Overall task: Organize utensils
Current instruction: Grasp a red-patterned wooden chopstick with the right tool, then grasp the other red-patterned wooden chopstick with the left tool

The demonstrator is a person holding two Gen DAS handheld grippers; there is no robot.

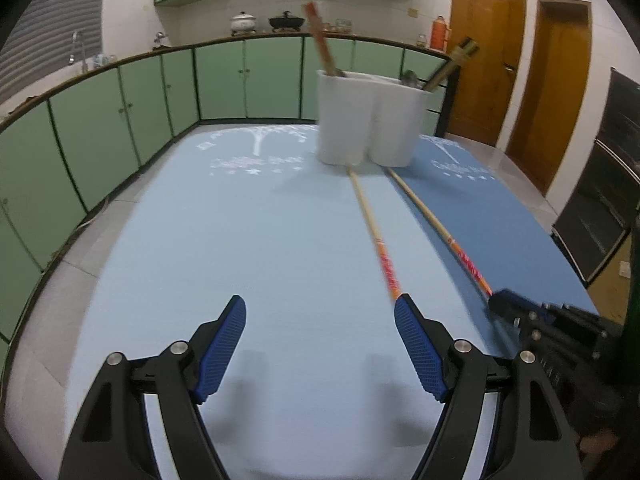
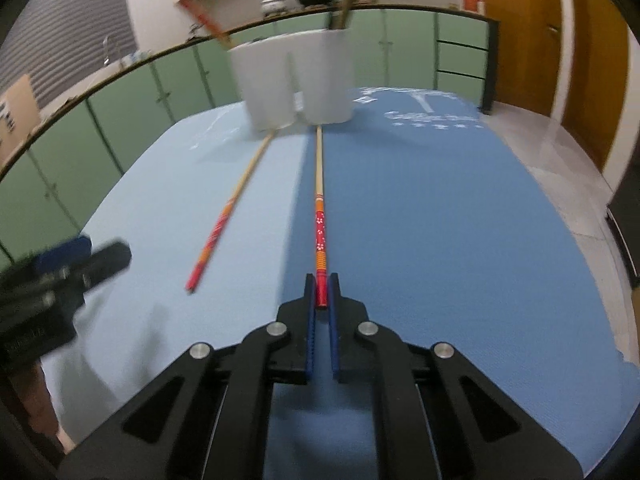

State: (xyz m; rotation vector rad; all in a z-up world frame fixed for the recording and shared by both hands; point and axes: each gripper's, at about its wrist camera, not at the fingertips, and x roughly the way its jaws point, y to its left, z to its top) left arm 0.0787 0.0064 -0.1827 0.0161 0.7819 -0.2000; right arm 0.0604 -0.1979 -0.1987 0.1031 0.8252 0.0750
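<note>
Two blue mats (image 2: pixel 440 220) on table, white print unreadable; green cabinets (image 1: pixel 120 128) behind. Right gripper (image 2: pixel 321 292) pinching chopstick (image 2: pixel 319 200); left gripper (image 1: pixel 320 344) spread.

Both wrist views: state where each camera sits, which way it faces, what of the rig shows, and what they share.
Left wrist: sits behind the open left tool, faces along the table toward the white utensil holder; the right tool shows at the right edge.
Right wrist: sits behind the right tool, shut on the right chopstick, facing the same holder; the left tool shows at the left edge.
Shared: holder, both chopsticks including the left chopstick, blue mats, green cabinets.
</note>
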